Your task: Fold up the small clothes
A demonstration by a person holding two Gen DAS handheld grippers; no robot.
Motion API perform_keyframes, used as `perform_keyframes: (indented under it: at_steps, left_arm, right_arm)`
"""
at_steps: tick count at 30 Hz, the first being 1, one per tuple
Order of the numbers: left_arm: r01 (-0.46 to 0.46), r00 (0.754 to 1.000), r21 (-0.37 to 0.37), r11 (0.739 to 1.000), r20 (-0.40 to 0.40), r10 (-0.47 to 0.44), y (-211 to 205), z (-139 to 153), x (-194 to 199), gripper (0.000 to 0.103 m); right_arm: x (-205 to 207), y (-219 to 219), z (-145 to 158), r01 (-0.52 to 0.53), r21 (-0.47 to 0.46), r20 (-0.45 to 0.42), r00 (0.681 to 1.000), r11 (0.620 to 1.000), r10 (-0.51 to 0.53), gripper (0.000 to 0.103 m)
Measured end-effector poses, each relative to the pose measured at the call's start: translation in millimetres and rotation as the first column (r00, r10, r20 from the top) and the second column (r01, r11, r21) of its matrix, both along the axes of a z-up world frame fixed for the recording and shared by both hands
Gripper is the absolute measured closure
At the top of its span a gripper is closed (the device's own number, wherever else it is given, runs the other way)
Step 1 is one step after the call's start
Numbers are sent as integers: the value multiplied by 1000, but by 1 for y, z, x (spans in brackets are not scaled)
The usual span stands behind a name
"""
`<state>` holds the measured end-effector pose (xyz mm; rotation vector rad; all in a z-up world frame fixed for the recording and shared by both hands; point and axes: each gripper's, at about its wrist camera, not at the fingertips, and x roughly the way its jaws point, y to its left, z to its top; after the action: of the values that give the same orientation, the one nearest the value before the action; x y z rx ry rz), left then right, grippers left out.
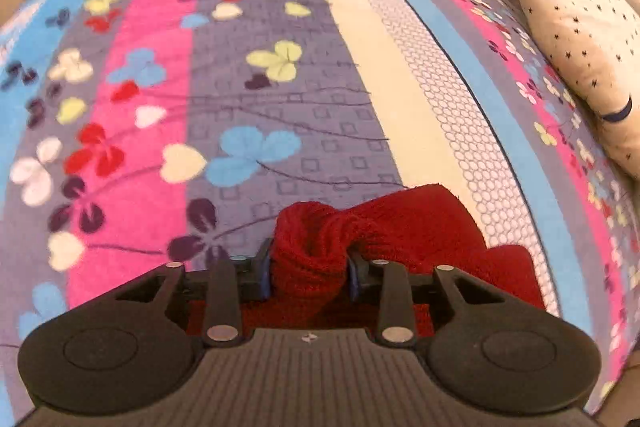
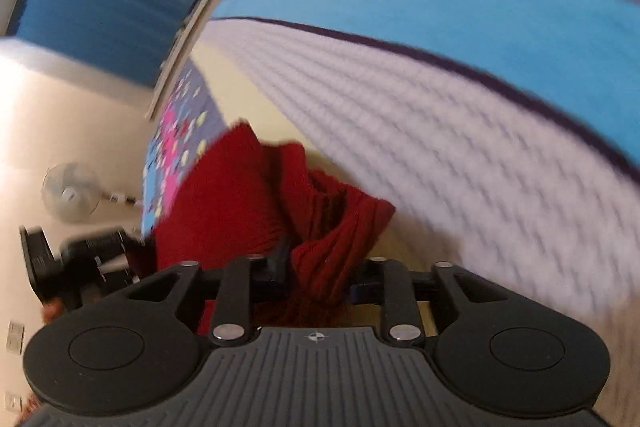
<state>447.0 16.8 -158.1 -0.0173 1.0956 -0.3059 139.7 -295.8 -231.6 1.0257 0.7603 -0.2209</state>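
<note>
Red knit garment point(image 1: 316, 247) bunched in both jaws, bedspread point(image 1: 248, 99) open beyond

Left wrist cam: close, angled down along the bedspread point(image 1: 256, 75) toward far edge. Right wrist cam: rolled, blurred, facing bed's side edge. Both share red knit garment point(image 1: 400, 227).

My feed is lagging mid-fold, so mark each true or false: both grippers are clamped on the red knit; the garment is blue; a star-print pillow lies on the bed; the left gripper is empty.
1. Both grippers grip the red knit garment: true; the left gripper and right gripper each pinch bunched knit.
2. The garment is blue: false, it is red.
3. A star-print pillow lies on the floral bedspread: true.
4. The left gripper is empty: false, knit fills it.
</note>
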Motion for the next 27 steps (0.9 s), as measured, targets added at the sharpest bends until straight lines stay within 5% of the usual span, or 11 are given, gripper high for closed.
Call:
perform_keyframes:
  at_steps: [3,6,9,12,13,15,19,21,23,25,27]
  left_arm:
    - [-46,997,-71,996,56,50,34,6,-18,14]
    - [-121,992,-236,964,7,126,72,-2,-15,10]
    - [-122,992,-263,957,9,129,76,-9,-14,11]
    - [-90,995,-244,965,13,97,56,-16,-17,25]
    - [-94,994,-219,971,32,103,50,-17,-19,51]
    - [-127,990,-163,978,39,135,44,-15,-26,83]
    - [-225,964,-240,944,86,252,79,16,-68,87]
    - [-253,955,-188,949,106,276,92,11,-71,86]
    - [-279,958,-111,954,36,284,95,-15,-49,81]
    - [-313,950,-40,949,-5,313,93,-37,-32,42]
    - [-386,923,-48,921,-16,385,100,-40,-32,15]
  right_arm:
    - [20,-11,12,-43,-88,-7,999,995,43,38]
    - [37,-27,30,-78,-204,41,995,976,88,24]
    - [65,-37,41,-146,-243,54,985,959,164,20]
    - [109,-40,44,-265,-238,42,958,934,283,17]
    - [123,-39,44,-302,-239,39,947,923,320,16]
    - [157,-27,41,-382,-249,17,917,890,398,17]
    - [192,6,46,-420,-383,4,890,823,456,20]
    - [202,18,50,-419,-430,35,877,800,479,20]
    - [210,22,50,-427,-440,20,875,790,484,20]
    - [212,21,46,-428,-437,-18,884,791,468,21]
    - [211,13,39,-446,-398,-56,884,801,465,19]
